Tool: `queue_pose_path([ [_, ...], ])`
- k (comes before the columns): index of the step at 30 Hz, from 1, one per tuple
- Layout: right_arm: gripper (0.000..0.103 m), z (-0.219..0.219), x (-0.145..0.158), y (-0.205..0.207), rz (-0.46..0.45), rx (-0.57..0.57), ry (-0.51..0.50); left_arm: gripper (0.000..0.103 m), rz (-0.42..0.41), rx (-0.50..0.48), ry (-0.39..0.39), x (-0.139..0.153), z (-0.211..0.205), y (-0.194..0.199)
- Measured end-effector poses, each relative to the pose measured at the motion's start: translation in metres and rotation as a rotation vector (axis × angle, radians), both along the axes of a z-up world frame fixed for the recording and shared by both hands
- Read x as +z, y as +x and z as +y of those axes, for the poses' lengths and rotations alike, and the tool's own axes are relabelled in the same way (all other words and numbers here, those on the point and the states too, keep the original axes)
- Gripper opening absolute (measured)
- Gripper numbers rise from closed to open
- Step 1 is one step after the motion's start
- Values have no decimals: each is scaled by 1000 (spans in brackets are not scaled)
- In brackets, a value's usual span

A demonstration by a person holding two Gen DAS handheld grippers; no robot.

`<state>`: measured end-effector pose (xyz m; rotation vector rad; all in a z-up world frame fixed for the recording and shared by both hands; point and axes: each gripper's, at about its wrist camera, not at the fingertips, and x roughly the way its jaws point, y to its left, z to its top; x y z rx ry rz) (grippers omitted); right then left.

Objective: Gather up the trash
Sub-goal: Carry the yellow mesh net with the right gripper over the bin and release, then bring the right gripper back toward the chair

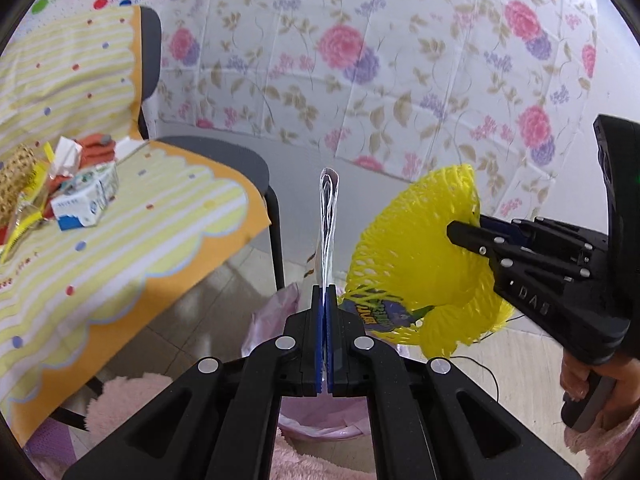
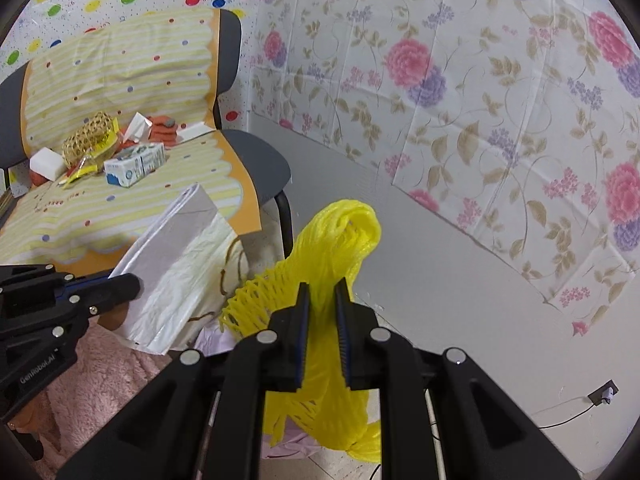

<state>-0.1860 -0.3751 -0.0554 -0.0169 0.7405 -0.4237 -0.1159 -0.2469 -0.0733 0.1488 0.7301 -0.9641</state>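
My left gripper [image 1: 324, 292] is shut on a flat white paper bag [image 1: 329, 216], seen edge-on; it shows broadside in the right wrist view [image 2: 176, 264]. My right gripper [image 2: 322, 288] is shut on a yellow foam fruit net [image 2: 340, 240], which also shows in the left wrist view [image 1: 416, 248], with a printed label hanging under it. Both are held above a bin lined with a pink bag [image 1: 320, 428]. More trash lies on the chair seat: a blue and white carton [image 2: 134, 164], a woven net ball [image 2: 90, 138], a white block [image 2: 47, 163] and wrappers.
The chair [image 2: 260, 160] with a yellow striped cover [image 1: 120, 240] stands at the left. A floral sheet [image 2: 480, 100] covers the wall behind. A pink fluffy rug [image 1: 132, 396] lies around the bin. A cable and socket [image 2: 602, 394] are at the right on the wall.
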Motion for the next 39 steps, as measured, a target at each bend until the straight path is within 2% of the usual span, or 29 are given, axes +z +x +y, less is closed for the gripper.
queue_pose_path([
  [6,14,-14,-38,24,65,10,16,2,17,17,33,-15,-19,16],
  [8,22,-16,-43,27,65,20,25,3,23,18,39,-18,-23,20],
  [10,35,-18,-48,31,67,29,30,7,30,21,43,-19,-25,23],
  [11,37,-19,-50,32,68,30,36,10,30,26,45,-19,-24,24],
  [13,42,-23,-53,34,65,30,59,35,34,52,50,-19,-22,29],
  [15,45,-25,-52,34,62,27,63,47,38,84,46,-17,-16,33],
  [19,53,-24,-49,35,60,36,46,47,40,143,43,-10,1,41],
  [23,54,-22,-38,33,38,47,57,48,41,199,23,-2,22,46],
  [31,54,-10,10,28,-93,79,88,48,-23,296,17,17,52,47],
  [34,54,-4,18,31,-110,108,107,57,-32,320,28,18,62,47],
  [39,54,14,24,46,-114,180,125,61,-53,395,51,20,86,55],
])
